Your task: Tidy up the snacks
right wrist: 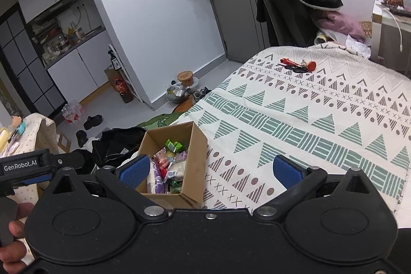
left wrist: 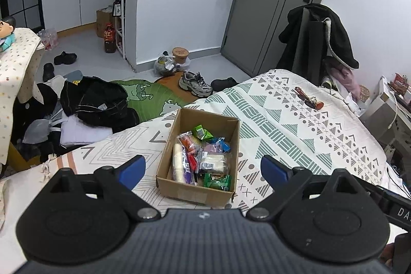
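Left wrist view shows the snacks [left wrist: 203, 158] already piled in the cardboard box [left wrist: 195, 193] on the bed [left wrist: 295, 125], both the left gripper [left wrist: 203, 167] and right gripper [right wrist: 212, 170] spread wide and empty, so little seems left.

Both the left gripper [left wrist: 203, 167] and right gripper [right wrist: 212, 168] are black with blue ribbed pads [right wrist: 134, 168]. Silver screws dot the linkages. White "GenRobot.AI" lettering [right wrist: 20, 167] sits left of the right gripper.

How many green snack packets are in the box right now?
2: one green packet at the far end of the cardboard box, another at the near end. More may be buried underneath.
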Available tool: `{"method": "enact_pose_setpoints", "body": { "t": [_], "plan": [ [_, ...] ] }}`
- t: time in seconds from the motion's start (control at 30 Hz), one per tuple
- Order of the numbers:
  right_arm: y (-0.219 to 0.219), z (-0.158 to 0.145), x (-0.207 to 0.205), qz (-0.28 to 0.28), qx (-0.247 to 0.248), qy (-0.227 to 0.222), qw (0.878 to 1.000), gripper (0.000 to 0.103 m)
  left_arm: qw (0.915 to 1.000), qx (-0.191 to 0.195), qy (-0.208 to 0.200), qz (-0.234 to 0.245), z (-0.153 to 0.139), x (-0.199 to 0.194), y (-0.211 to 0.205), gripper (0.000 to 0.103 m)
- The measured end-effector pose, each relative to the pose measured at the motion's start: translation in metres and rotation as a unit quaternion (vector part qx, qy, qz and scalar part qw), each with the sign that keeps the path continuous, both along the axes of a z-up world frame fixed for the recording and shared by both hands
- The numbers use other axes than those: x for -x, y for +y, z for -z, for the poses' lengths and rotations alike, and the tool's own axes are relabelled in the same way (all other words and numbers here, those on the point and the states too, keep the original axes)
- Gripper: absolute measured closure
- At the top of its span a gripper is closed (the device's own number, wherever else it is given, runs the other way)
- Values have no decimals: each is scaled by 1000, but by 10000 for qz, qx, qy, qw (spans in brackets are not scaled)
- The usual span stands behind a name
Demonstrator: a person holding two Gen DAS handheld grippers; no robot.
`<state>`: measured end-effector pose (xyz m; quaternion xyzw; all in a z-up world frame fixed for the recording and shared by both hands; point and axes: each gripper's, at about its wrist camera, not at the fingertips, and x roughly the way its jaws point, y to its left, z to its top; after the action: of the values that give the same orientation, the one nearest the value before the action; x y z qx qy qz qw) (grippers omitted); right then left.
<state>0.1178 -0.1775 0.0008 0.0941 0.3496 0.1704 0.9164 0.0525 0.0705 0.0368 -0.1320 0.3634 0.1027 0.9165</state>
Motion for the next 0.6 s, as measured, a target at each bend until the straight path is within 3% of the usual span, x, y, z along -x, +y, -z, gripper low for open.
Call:
{"method": "enact_pose_setpoints", "body": {
  "t": [0.6],
  "plan": [
    [6, -12, 36, -179, 375, -34, 9991, 0, 9994, -173, 62, 298, -11, 43, 14, 7]
  ]
}}
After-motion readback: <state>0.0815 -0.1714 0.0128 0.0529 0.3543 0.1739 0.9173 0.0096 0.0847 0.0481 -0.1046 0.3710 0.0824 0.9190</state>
